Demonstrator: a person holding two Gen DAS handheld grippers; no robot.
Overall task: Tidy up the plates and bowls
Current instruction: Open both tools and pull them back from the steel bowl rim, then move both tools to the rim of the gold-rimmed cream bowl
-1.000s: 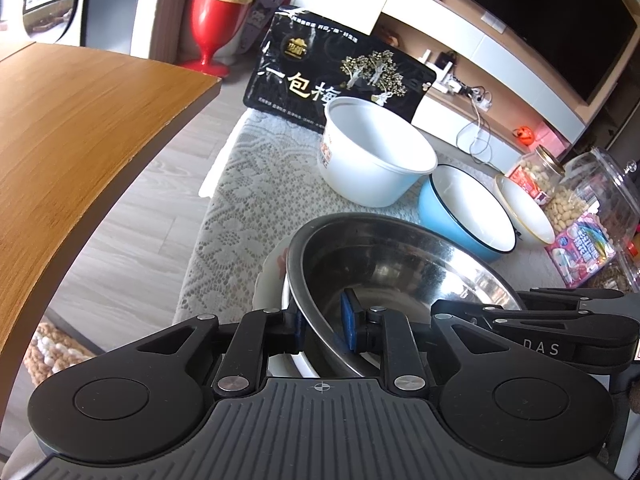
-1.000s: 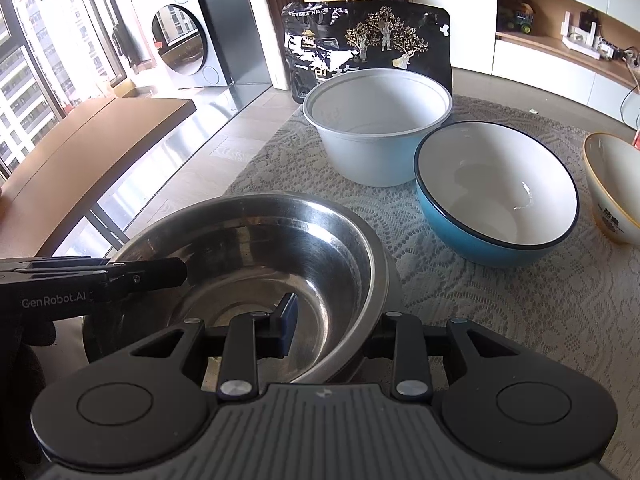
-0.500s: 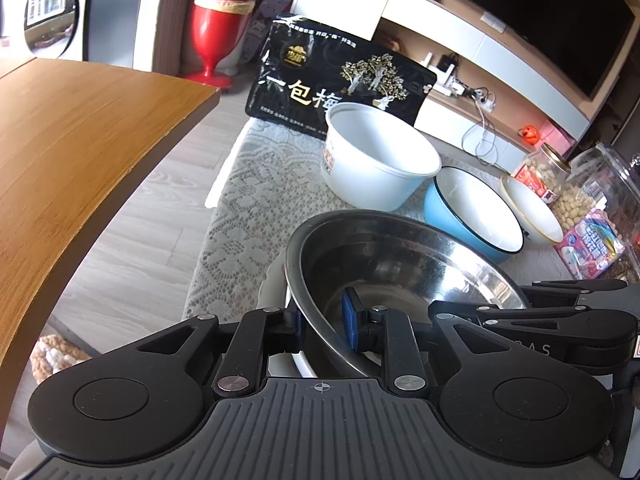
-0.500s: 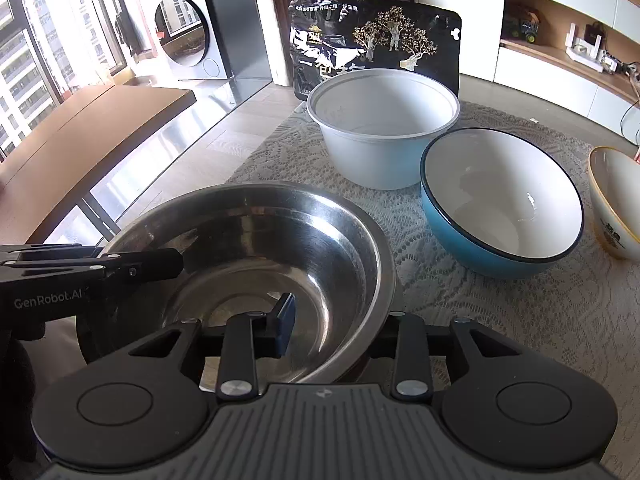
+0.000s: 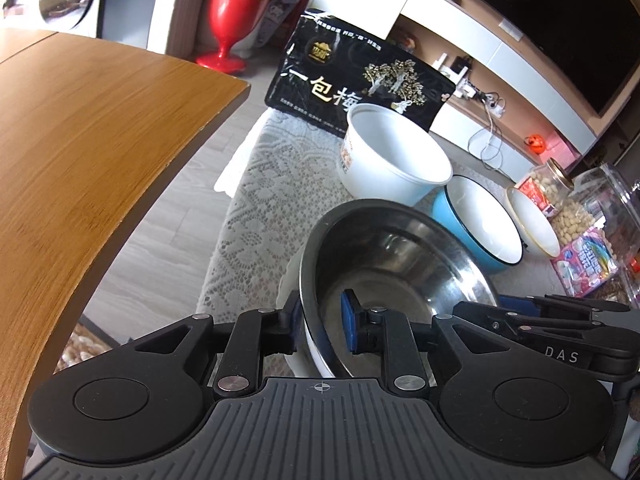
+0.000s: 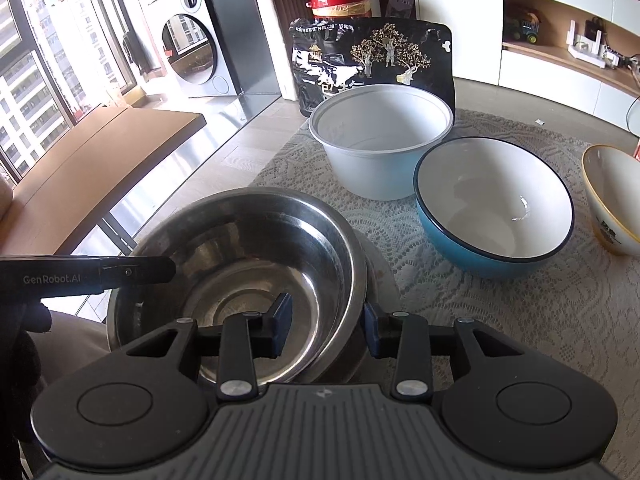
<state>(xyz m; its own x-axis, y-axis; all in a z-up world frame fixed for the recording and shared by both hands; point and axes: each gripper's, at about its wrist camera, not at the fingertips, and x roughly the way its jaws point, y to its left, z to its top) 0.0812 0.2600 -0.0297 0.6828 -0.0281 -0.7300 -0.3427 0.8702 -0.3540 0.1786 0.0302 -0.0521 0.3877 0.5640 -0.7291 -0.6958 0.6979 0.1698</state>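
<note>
A steel bowl rests on a white plate at the near end of the lace-covered table. My left gripper straddles the bowl's left rim, one pad outside and one inside, jaws closing on it. My right gripper straddles the right rim with its jaws opening; the inner pad stands off the wall. Behind stand a white plastic bowl, a blue bowl and a cream bowl with a yellow rim.
A black printed bag stands upright behind the white bowl. A wooden table lies across a floor gap on the left. A jar of nuts, a clear container and a pink packet crowd the right edge.
The right gripper's jaws have spread, and its outer pad now shows clear of the bowl's rim. The left gripper and the steel bowl have kept their places.
</note>
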